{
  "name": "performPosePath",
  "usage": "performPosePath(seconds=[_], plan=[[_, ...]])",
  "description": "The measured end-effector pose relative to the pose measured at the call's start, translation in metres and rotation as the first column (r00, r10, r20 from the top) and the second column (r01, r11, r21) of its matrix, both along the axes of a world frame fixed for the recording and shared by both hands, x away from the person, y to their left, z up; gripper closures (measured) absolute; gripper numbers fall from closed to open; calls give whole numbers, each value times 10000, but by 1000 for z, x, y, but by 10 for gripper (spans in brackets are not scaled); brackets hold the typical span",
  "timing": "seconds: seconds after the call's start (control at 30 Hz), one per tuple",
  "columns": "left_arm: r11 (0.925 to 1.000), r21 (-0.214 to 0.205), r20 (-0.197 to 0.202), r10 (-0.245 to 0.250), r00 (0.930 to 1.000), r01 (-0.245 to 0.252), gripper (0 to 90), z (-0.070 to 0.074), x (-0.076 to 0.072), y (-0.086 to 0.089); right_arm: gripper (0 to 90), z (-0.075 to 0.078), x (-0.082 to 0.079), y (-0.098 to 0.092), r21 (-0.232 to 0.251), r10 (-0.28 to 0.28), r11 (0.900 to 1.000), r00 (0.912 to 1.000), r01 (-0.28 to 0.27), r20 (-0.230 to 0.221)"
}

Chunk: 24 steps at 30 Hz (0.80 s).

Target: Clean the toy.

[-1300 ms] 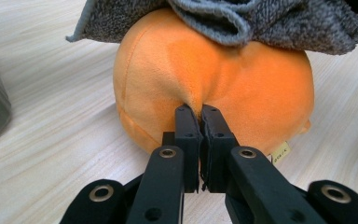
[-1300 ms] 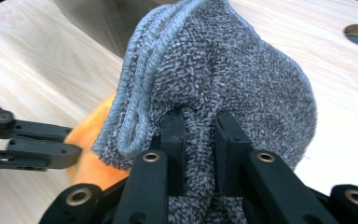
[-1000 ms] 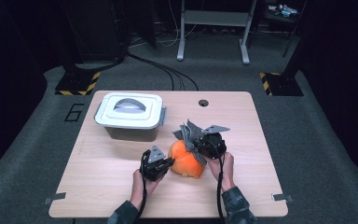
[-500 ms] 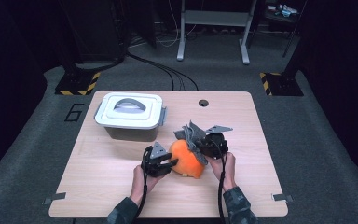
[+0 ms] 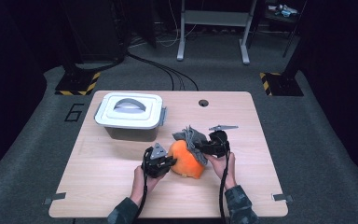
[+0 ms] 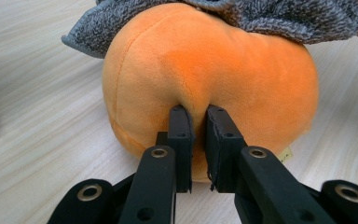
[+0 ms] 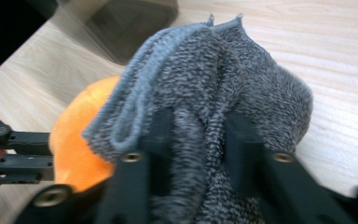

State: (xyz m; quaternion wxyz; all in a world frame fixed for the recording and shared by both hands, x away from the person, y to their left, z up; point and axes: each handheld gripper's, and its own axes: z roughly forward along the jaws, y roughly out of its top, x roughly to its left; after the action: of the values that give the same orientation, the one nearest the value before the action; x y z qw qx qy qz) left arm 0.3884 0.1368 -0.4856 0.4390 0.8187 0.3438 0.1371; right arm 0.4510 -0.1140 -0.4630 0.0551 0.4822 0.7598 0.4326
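Observation:
An orange plush ball [image 5: 186, 161] lies on the wooden table [image 5: 98, 186], with a grey knitted cloth [image 5: 192, 137] draped over its far top. My left gripper [image 5: 170, 161] is at its left side. In the left gripper view the left gripper [image 6: 198, 114] pinches a fold of the orange plush [image 6: 214, 60]; its jaws have just been closing. My right gripper [image 5: 200, 148] reaches in from the right. In its own view the right gripper [image 7: 198, 126] is shut on a bunch of the grey cloth [image 7: 205, 79], its jaws also just closing further.
A grey box with a white handled lid [image 5: 130, 112] stands at the table's back left, close behind the plush. A small round hole [image 5: 203, 102] sits near the table's far edge. Bare wood lies to the left and right of the hands.

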Motion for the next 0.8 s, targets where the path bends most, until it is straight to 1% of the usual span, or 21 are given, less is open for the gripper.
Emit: performPosePath(seconds=[0.07,0.13,0.17,0.2,0.23,0.27,0.3,0.37,0.4,0.43,0.5,0.53,0.57,0.63,0.67,0.7,0.77,0.8], plan=[[10000,-14,17,58,10000,-58,817,0,-1,0,744,2,-2,2,-47,43,10000,9999,-43,160],[9999,21,116,149,9998,-149,824,1,-1,0,763,7,-6,4,-179,27,9998,9986,-17,532],[9999,12,113,161,9998,-161,826,1,-2,-1,766,11,-9,5,-79,-38,10000,9978,43,667],[9998,-30,103,212,9997,-212,827,1,-3,-1,766,15,-11,6,-22,31,10000,9948,-29,1017],[9998,43,173,183,9997,-184,827,2,-3,-1,765,26,-17,13,66,322,9994,9917,-333,1244],[9998,35,181,213,9996,-213,827,3,-4,-2,765,26,-17,13,66,322,9994,9917,-333,1244],[9998,103,216,189,9996,-191,828,4,-4,-2,765,31,-21,18,39,501,9987,9895,-511,1357],[9996,132,282,253,9993,-257,836,4,-5,-3,762,36,-28,34,-298,865,9961,9851,-830,1486],[9995,176,253,262,9993,-267,840,5,-6,-3,761,36,-29,41,-585,1069,9934,9820,-989,1558],[9992,197,258,341,9991,-347,847,4,-6,-3,761,34,-30,48,-925,1164,9904,9813,-1030,1534],[9990,132,164,435,9989,-437,858,3,-5,-1,763,28,-29,56,-1551,1200,9834,9783,-939,1691],[9989,96,163,450,9989,-452,862,2,-5,0,763,26,-29,57,-1720,1140,9815,9781,-837,1742],[9988,25,145,496,9987,-496,866,2,-5,0,763,26,-29,57,-1890,1159,9787,9754,-799,1876],[9989,56,158,475,9987,-475,868,2,-5,0,764,26,-30,55,-2027,1012,9773,9756,-609,1949],[9990,65,138,443,9989,-444,869,2,-5,0,764,27,-30,52,-2174,930,9749,9746,-476,2039],[9989,30,150,465,9988,-466,869,2,-5,0,764,28,-31,49,-2284,769,9732,9756,-286,2058],[9988,-11,120,486,9987,-486,869,2,-5,0,765,27,-29,38,-2303,454,9731,9768,41,2091],[9989,-63,108,474,9988,-474,869,1,-5,0,766,25,-29,31,-2382,242,9708,9772,274,2108]])
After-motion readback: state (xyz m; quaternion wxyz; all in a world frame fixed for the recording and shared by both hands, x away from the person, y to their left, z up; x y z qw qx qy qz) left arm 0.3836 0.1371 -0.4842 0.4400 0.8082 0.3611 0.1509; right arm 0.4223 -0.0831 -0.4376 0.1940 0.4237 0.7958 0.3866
